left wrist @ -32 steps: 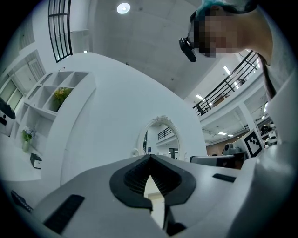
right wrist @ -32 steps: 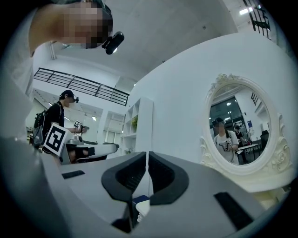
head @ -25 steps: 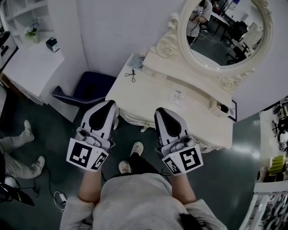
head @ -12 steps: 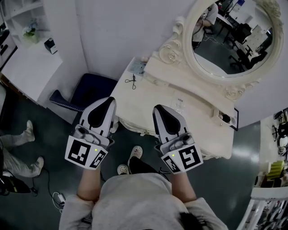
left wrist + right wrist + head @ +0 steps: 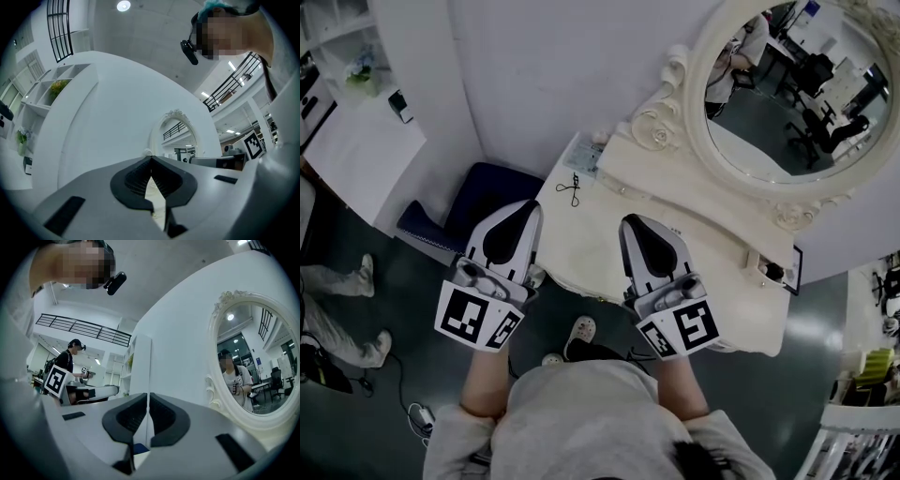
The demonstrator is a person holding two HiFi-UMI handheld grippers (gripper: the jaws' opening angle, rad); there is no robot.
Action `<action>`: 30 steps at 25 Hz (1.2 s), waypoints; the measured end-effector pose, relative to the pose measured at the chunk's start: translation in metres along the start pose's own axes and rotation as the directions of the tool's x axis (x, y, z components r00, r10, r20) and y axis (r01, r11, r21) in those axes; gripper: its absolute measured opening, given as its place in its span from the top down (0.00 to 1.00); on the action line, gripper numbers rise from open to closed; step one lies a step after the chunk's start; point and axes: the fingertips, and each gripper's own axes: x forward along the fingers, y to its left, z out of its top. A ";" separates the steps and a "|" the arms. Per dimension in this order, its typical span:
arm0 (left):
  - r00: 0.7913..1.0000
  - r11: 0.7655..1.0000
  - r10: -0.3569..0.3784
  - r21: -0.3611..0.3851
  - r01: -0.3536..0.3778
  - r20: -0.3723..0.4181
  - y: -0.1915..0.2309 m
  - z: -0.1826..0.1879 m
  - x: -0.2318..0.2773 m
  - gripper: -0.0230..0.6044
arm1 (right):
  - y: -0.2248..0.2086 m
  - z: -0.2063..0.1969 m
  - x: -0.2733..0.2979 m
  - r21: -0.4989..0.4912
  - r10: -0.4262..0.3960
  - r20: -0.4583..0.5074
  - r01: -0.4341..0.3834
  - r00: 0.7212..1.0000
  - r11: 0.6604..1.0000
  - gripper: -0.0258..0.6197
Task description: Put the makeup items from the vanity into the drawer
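Nearing vanity (image 5: 583, 242): left gripper (image 5: 523, 210), right gripper (image 5: 635, 225).

Overall light: dim, grey and even in the head view; brighter in both gripper views.
Sources: a round ceiling lamp (image 5: 123, 5) flares white; a small lamp glints in the mirror (image 5: 253, 362).
Shadows: soft, darkest on the floor (image 5: 412, 281) beside the pale vanity (image 5: 586, 234).
Distortion: strong fisheye; straight walls bend and the corners go black.
Focus: close foreground in the gripper views is soft.
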 end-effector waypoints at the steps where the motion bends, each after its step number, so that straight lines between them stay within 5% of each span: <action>1: 1.000 1.000 0.004 0.002 -0.004 -0.002 0.001 -0.001 0.005 0.94 | -0.005 -0.001 0.003 0.004 0.004 0.002 -0.004 1.000 1.000 0.91; 17: 0.999 0.999 0.043 0.018 -0.042 -0.024 0.002 -0.028 0.071 0.94 | -0.075 -0.020 0.032 0.052 0.046 0.016 -0.046 0.999 0.998 0.91; 30: 0.996 1.000 -0.024 -0.006 0.023 -0.084 0.022 -0.052 0.102 0.94 | -0.091 -0.035 0.054 0.073 -0.010 -0.015 0.011 1.000 0.997 0.91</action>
